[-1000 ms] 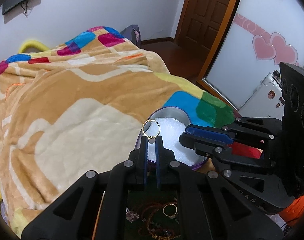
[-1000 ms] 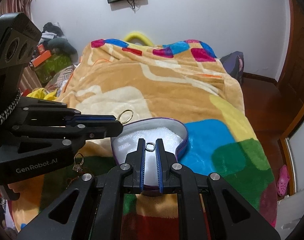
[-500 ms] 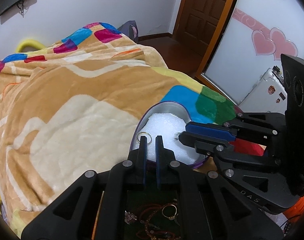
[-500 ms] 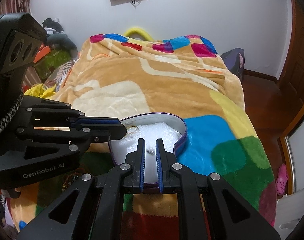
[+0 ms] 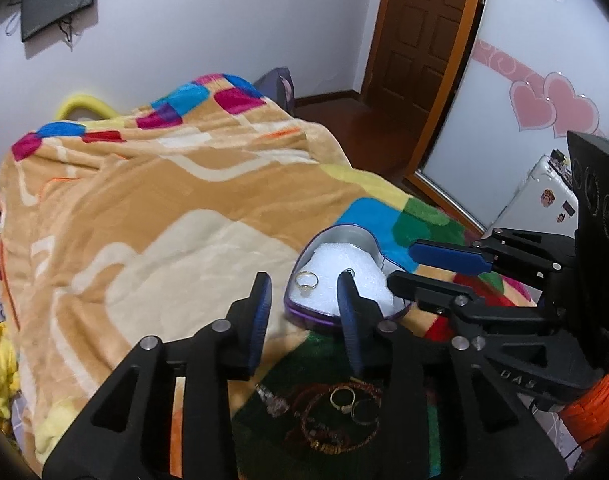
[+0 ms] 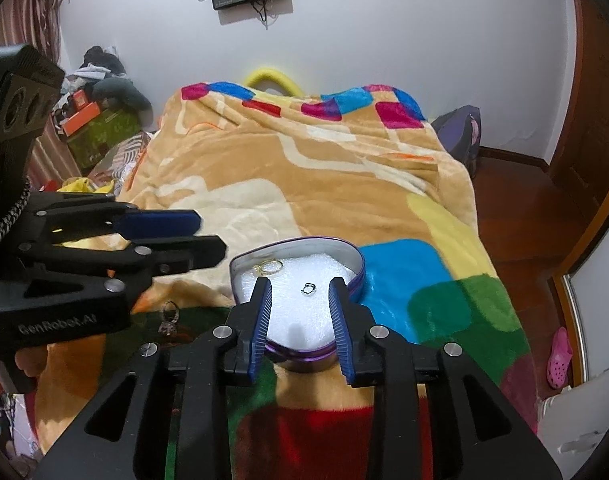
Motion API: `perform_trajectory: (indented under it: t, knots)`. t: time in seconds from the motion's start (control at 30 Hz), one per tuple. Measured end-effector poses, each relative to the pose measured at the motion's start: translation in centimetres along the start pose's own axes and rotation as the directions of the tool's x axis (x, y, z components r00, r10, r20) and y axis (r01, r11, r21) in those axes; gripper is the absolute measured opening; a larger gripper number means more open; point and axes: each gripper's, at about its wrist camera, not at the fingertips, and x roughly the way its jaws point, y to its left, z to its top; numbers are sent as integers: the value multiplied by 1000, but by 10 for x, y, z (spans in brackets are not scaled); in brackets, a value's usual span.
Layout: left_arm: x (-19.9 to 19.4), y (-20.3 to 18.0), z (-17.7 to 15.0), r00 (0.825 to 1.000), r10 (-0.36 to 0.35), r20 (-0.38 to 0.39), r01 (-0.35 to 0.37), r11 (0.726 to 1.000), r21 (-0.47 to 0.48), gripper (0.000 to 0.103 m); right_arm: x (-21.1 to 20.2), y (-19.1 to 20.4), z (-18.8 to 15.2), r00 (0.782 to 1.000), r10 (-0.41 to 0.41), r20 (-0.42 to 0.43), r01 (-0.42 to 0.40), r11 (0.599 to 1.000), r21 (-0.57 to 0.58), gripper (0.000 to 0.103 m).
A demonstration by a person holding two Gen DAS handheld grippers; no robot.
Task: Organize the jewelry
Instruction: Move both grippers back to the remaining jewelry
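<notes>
A purple heart-shaped tin (image 5: 304, 312) (image 6: 358, 264) with white foam inside sits on the blanket. A gold ring (image 5: 306, 280) (image 6: 271, 267) lies on the foam at its left side. A small silver ring (image 6: 307, 289) lies on the foam near the middle. My left gripper (image 5: 304, 284) is open and empty, just short of the tin's near edge. My right gripper (image 6: 298, 290) is open and empty over the tin's near edge. Several loose pieces lie below the left gripper: two gold rings (image 5: 350, 400), a bead bracelet (image 5: 324, 436), a pendant (image 5: 272, 398).
The colourful patchwork blanket (image 5: 144, 220) covers the bed. A silver charm (image 6: 169, 316) lies on the blanket left of the tin. The bed's right edge drops to a wooden floor (image 6: 516, 216). Clutter and boxes (image 6: 96, 128) stand at the far left.
Both grippers have opened. The left let go of the gold ring and the right let go of the silver ring; both rings now lie on the foam. Both grippers pulled back.
</notes>
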Motion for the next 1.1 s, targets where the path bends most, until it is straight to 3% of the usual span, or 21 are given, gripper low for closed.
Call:
perform_trajectory:
  t: [0.17,0.4,1.1]
  knots:
    - [-24,3,-8,999,34,24,-34,999,0,42,-18,3,-1,1000,-15,24,15,1000,-2,27]
    - [-45,4,-30,999,50,20,-50,999,-15,43,-42,13,-4,998,-29,53,29,1000,-6,27]
    - [-46,-10,-124,993,23,-118,-28,999,-39,43,-58,33,-51,1000,-21,-2,21,1000,21,27]
